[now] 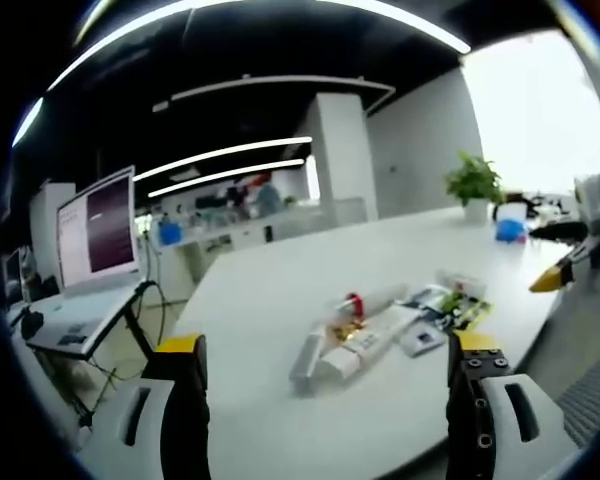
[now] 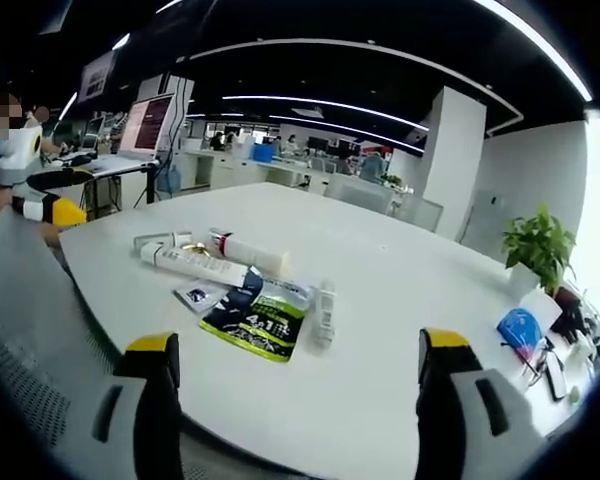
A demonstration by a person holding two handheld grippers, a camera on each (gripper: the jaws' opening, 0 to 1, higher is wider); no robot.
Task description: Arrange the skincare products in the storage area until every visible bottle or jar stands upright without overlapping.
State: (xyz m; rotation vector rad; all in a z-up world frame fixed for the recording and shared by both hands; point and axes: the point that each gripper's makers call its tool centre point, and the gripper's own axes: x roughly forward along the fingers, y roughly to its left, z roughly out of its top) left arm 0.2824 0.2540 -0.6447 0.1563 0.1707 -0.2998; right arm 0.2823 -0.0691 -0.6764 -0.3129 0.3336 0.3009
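On the white table (image 2: 400, 290), skincare tubes (image 2: 215, 262) and a dark pouch (image 2: 257, 322) lie flat; left claw (image 1: 325, 385) and right claw (image 2: 295, 385) gape empty.

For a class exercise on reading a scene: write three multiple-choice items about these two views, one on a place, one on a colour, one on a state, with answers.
1. Where does the potted plant stand?
A on the floor
B on the white table
C on a shelf

2. What colour tips each hand-held gripper's jaws?
A yellow
B red
C green

3. How do the white tubes lie?
A upright
B stacked in a box
C on their sides

Answers: B, its pot rests on the tabletop; A, yellow pads cap the jaws; C, they lie flat beside the dark sachet.
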